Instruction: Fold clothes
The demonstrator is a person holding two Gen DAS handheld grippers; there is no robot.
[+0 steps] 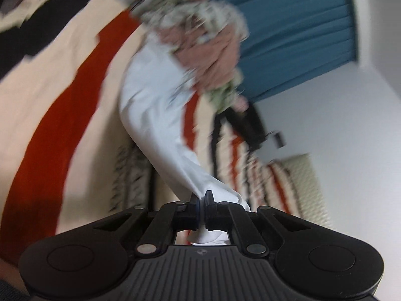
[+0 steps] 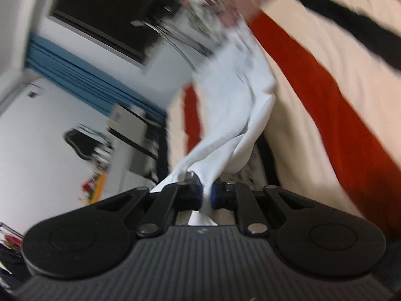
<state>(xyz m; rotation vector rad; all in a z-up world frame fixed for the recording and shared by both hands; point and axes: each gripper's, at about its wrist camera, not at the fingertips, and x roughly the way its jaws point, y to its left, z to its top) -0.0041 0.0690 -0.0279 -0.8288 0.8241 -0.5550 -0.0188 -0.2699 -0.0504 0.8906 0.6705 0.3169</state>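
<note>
Over striped bedding [image 1: 57, 105], left tool [image 1: 202, 195] and right tool [image 2: 206, 188] each pinch white cloth [image 1: 153, 105].

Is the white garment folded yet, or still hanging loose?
Not folded: the white garment hangs bunched and twisted between the left gripper and right gripper.

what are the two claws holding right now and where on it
Both hold one white garment. The left claw and right claw are each shut on a bunched edge at opposite ends; which part of the garment cannot be told.
</note>
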